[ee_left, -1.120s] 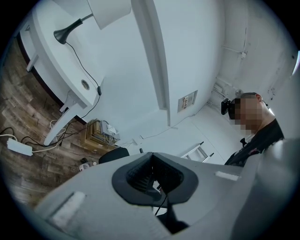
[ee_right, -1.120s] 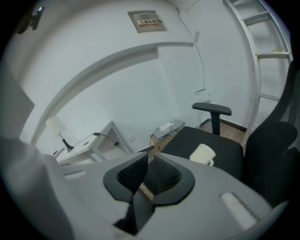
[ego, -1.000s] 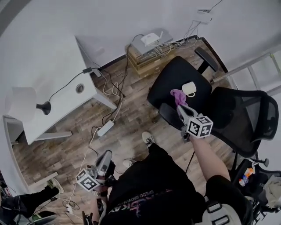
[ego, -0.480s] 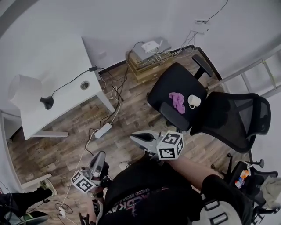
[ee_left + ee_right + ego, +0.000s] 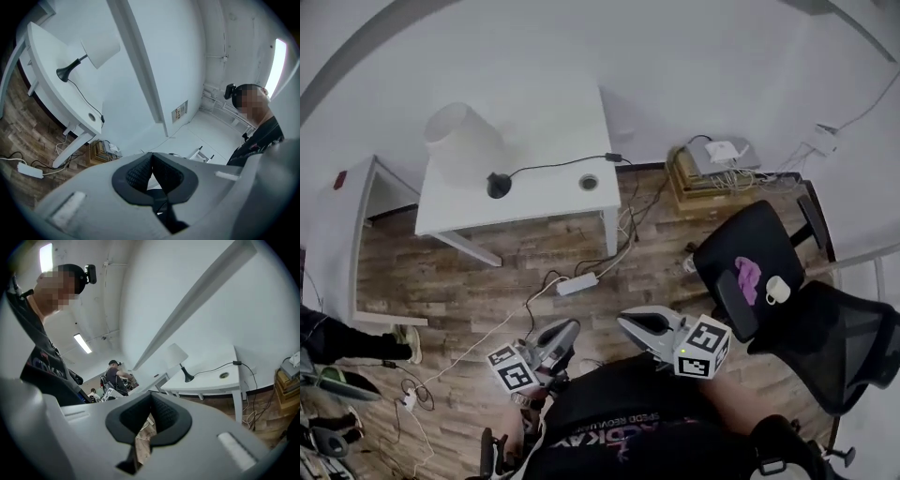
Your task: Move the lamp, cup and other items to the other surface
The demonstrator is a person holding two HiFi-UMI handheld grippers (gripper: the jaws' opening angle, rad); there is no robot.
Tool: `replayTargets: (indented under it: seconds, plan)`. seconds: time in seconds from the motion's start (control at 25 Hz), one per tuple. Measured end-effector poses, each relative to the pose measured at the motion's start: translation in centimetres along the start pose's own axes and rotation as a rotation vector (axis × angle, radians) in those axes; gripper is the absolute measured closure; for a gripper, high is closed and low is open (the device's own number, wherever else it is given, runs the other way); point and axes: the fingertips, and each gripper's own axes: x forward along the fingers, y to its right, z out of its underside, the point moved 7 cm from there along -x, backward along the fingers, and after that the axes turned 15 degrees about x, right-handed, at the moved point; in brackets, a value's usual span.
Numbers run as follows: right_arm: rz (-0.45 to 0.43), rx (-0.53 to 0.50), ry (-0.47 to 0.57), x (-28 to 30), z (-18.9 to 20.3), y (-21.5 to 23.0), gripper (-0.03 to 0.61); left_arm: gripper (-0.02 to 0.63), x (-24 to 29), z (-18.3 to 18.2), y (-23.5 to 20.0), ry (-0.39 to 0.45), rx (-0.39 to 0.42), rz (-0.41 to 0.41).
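The white-shaded lamp [image 5: 464, 141] stands on the white table [image 5: 544, 202] at the upper left, its black base [image 5: 498, 185] trailing a cord. A white cup [image 5: 777, 290] and a purple cloth [image 5: 748, 275] lie on the black chair seat [image 5: 755, 244] at the right. Both grippers hover low in front of me over the wooden floor, far from every item. My left gripper [image 5: 565, 330] is shut and empty, and so is my right gripper [image 5: 628, 321]. In the left gripper view the lamp [image 5: 101, 49] shows beyond the shut gripper [image 5: 151, 157]. The right gripper view has the lamp [image 5: 176, 354] beyond its gripper [image 5: 151, 397].
A power strip [image 5: 577, 283] and loose cables lie on the floor between me and the table. A box stack with a router [image 5: 717, 161] stands by the wall. A second mesh chair [image 5: 848, 342] is at the far right. People [image 5: 112, 376] stand far behind.
My right gripper pulled back from the chair seat and swung left, empty; cup and cloth stayed on the chair. The view turned toward the table. The left gripper shifted a little.
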Motion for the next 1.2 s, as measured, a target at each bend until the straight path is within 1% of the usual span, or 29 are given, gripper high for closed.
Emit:
replayTargets:
  seconds: [0.24, 0.44, 0.64, 1.0, 1.08, 1.2]
  plan:
    - [-0.053, -0.021, -0.105, 3.6, 1.7, -0.1, 0.575, 0.614, -1.7, -0.3, -0.8, 0.024, -0.013, -0.038]
    - [-0.069, 0.004, -0.117, 6.0, 1.6, -0.2, 0.575, 0.614, -4.1, -1.3, -1.6, 0.067, -0.019, -0.077]
    - [-0.080, 0.035, -0.125, 7.2, 2.0, -0.4, 0.575, 0.614, -6.0, -1.3, -1.8, 0.101, -0.034, -0.106]
    - [-0.094, 0.050, -0.136, 9.1, 3.0, -1.1, 0.575, 0.615, -8.2, -1.4, -2.1, 0.109, -0.040, -0.116]
    - [-0.095, 0.053, -0.133, 9.3, 3.2, -1.3, 0.575, 0.615, -8.6, -1.4, -2.0, 0.103, -0.038, -0.106]
    - [-0.096, 0.049, -0.134, 9.6, 3.6, -1.7, 0.575, 0.614, -8.7, -1.6, -1.5, 0.085, -0.003, -0.080]
